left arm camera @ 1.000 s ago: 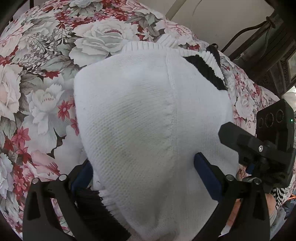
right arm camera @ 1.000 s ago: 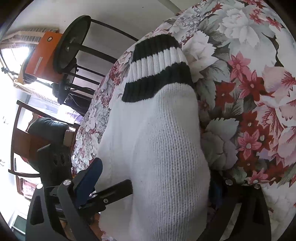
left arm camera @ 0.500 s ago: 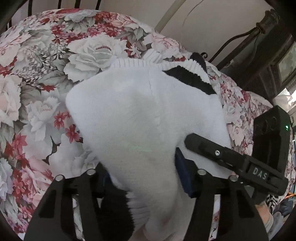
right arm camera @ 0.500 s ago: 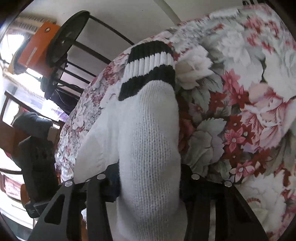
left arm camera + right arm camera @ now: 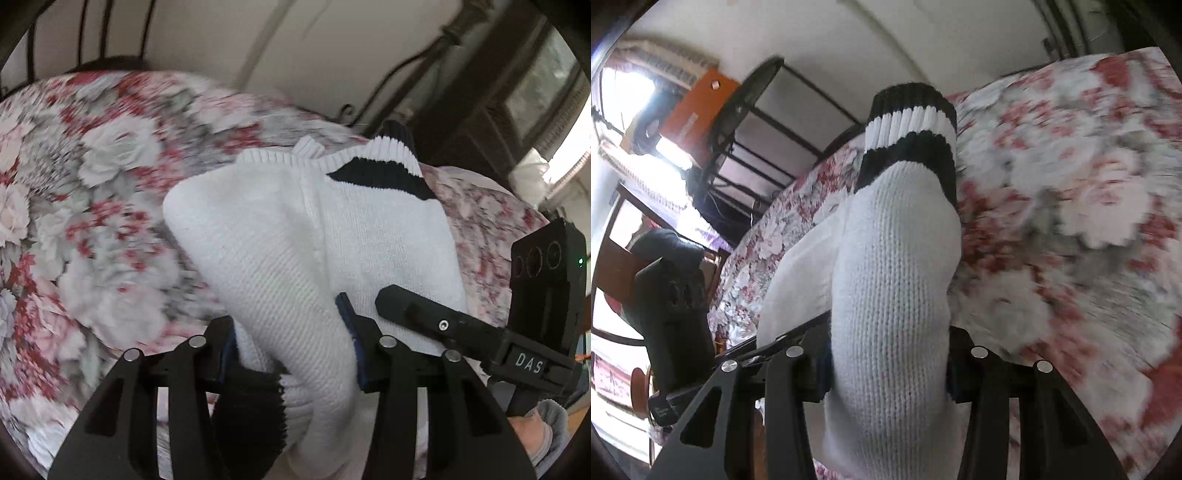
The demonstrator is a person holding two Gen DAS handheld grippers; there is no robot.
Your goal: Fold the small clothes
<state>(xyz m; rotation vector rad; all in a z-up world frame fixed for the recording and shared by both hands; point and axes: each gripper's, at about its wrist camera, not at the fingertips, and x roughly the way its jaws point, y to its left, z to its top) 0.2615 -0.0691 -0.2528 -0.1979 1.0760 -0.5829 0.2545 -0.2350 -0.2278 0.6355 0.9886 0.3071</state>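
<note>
A small white knit sweater (image 5: pixel 295 236) with black-and-white striped cuffs lies on a floral bedspread (image 5: pixel 92 221). In the left wrist view my left gripper (image 5: pixel 288 328) has a bunched fold of it between its blue pads, near a black ribbed edge (image 5: pixel 251 410); the jaws are closing on the knit. In the right wrist view my right gripper (image 5: pixel 886 347) is shut on a sleeve (image 5: pixel 894 266), whose striped cuff (image 5: pixel 912 136) points away and stands lifted off the bed. The right gripper's body (image 5: pixel 543 266) shows beside the sweater on the right.
The floral bedspread (image 5: pixel 1071 221) covers the bed on all sides. A black metal bed frame (image 5: pixel 757 122) and an orange box (image 5: pixel 694 107) stand behind to the left. Dark furniture (image 5: pixel 498 92) is at the back right. A foot in a slipper (image 5: pixel 543 435) is at the lower right.
Both grippers went from wide open around the sweater to closed on it, then rose, lifting the near part of the sweater and the sleeve off the bedspread.
</note>
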